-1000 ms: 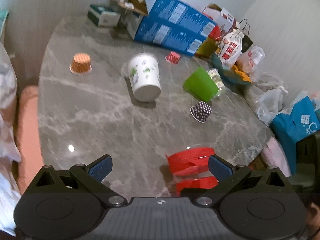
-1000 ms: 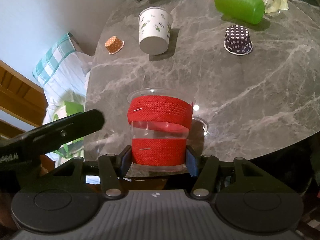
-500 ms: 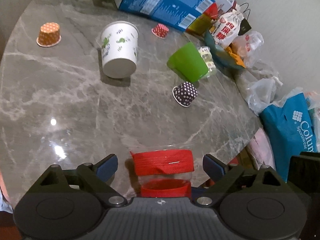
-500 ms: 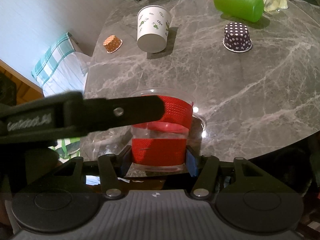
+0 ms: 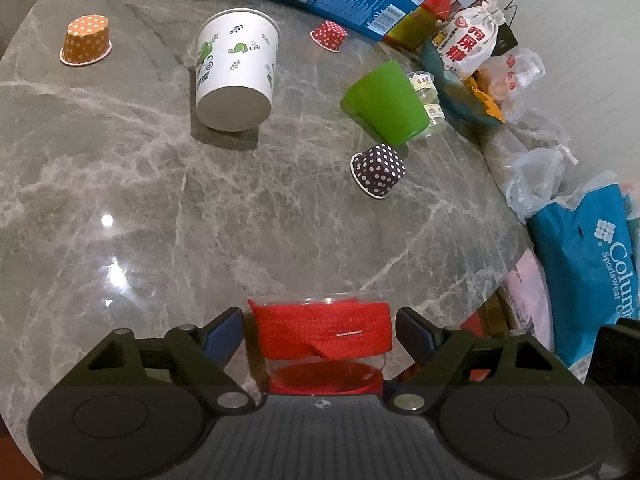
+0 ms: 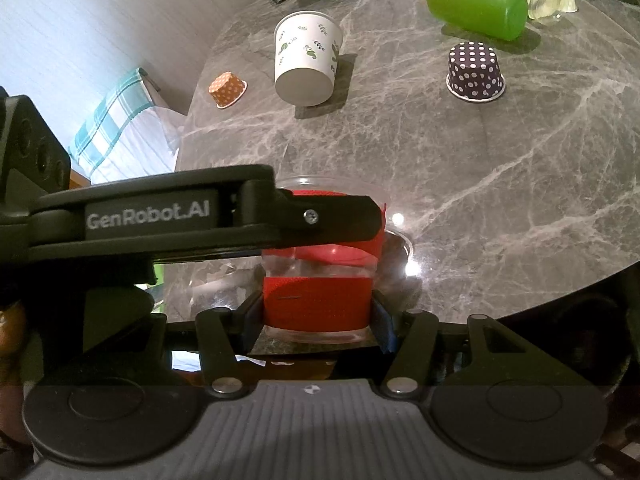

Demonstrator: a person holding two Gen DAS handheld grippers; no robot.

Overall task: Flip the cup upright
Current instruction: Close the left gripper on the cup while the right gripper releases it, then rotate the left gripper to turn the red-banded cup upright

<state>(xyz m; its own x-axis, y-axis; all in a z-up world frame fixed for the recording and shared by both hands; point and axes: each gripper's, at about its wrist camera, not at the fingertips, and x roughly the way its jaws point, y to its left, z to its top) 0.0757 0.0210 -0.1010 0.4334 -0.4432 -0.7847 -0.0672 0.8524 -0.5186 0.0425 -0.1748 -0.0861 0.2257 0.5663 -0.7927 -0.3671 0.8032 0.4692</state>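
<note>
Since half a second ago, the left gripper [image 5: 320, 330] has closed in around the clear plastic cup wrapped in two red woven bands [image 5: 323, 336], and its blue pads now sit just beside the upper band, spread, not quite touching.

Left wrist view: the cup stands mouth up near the front edge of the grey, white-veined marble tabletop [image 5: 160, 200], which is polished and glossy. Farther off, a white paper cup printed with green leaves [image 5: 236, 70] and a glossy green plastic cup [image 5: 386, 104] lie on their sides; a dark purple polka-dot paper baking cup [image 5: 378, 170] is tipped over.

Right wrist view: the right gripper [image 6: 318, 314] pinches the cup's [image 6: 320, 292] lower red band, with the left gripper's black arm crossing the upper band (it hides part of the rim). The cup looks thin-walled and tapered. This cup appears righted already; what probably remains is letting go, and the other toppled cups if they count.
</note>
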